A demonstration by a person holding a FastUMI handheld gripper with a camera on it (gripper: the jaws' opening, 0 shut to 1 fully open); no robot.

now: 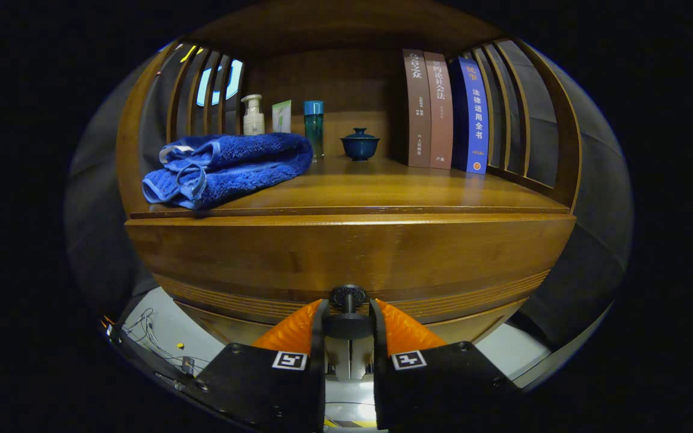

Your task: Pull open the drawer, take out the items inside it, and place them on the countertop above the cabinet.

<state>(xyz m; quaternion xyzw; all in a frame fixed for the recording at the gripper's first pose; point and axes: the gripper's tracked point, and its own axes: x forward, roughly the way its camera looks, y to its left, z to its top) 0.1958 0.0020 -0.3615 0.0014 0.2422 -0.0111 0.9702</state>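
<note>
Gripper (348, 317) pinching the black drawer knob (348, 297), orange fingers (295, 329) pressed on both sides; folded blue towel (229, 168) at the surface's (394, 189) left front corner.

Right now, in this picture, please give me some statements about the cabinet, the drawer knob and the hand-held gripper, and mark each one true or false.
1. The hand-held gripper has its orange fingers on either side of the dark drawer knob. True.
2. The blue towel hangs out of the drawer. False: it lies folded on the countertop.
3. Three books stand upright on the countertop. True.
4. The small lidded bowl sits on top of the towel. False: it stands on the countertop, between the blue-green cup and the books.
5. A pump bottle stands behind the towel. True.
</note>
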